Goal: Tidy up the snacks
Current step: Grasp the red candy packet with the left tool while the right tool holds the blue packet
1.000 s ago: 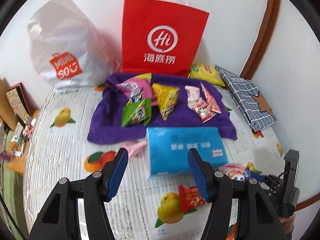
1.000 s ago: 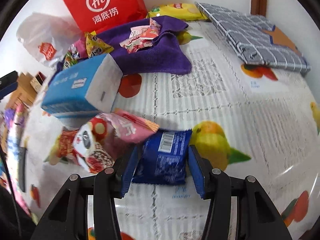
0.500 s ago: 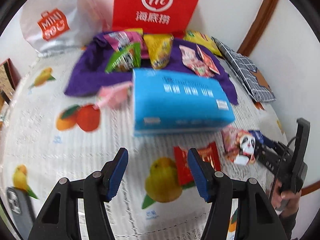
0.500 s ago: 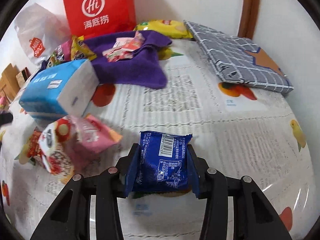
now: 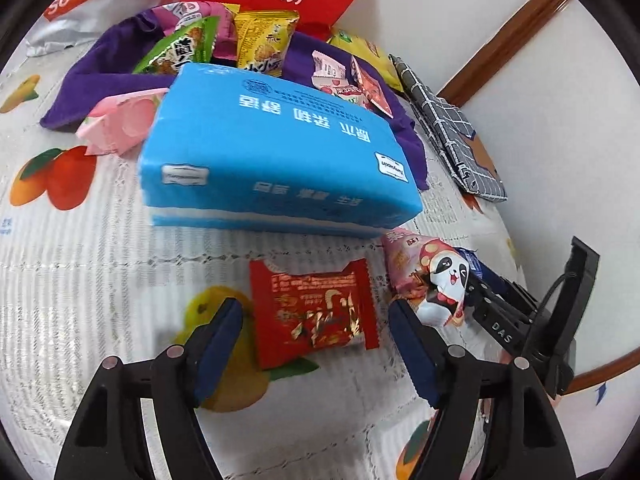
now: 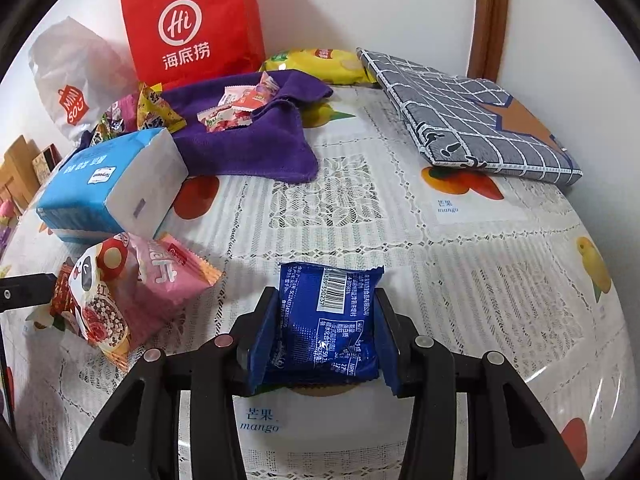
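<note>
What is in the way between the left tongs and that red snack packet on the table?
Nothing visible. The left tongs stand open with the red snack packet lying flat on the tablecloth between the pads. The blue tissue pack sits beyond it, and the panda packet lies off to one side.

Our left gripper (image 5: 316, 344) has dropped toward the red snack packet (image 5: 316, 312). Its jaws have just been opening, and now straddle it untouched

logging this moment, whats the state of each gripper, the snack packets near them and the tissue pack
left gripper: open, jaws just widened, straddling red packet
red packet: flat on tablecloth, sealed
right gripper: shut on blue packet
blue packet: gripped, barcode side up
tissue pack: lying flat, sealed
</note>
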A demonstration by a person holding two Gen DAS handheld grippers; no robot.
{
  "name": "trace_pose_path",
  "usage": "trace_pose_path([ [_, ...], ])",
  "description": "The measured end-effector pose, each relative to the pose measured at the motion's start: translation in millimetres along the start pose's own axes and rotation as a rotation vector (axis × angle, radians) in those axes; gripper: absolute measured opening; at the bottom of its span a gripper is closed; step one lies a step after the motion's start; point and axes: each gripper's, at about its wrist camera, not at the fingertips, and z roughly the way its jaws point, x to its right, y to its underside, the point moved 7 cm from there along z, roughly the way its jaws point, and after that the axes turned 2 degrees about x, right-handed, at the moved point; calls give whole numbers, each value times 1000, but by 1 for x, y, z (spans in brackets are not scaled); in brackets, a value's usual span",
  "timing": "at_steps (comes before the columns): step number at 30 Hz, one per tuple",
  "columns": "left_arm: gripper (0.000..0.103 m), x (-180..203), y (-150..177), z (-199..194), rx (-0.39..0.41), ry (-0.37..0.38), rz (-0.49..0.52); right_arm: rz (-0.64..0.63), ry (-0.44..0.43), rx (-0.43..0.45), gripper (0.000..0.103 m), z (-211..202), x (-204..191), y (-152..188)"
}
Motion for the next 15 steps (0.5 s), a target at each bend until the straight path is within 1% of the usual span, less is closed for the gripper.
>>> trace_pose_path([
  [3, 77, 9, -1, 6, 23, -52, 18, 2, -3, 0, 46, 0, 0, 0],
  [6, 80, 18, -1, 13, 36, -104, 62, 1, -6, 0, 47, 0, 0, 0],
  [8, 80, 23, -1, 18, 60, -169, 104, 1, -7, 0, 47, 0, 0, 0],
  [13, 80, 22, -2, 23, 98, -304, 158, -2, -10, -1, 49, 0, 0, 0],
  [15, 77, 20, -3, 26, 104, -381, 196, -2, -11, -1, 49, 0, 0, 0],
])
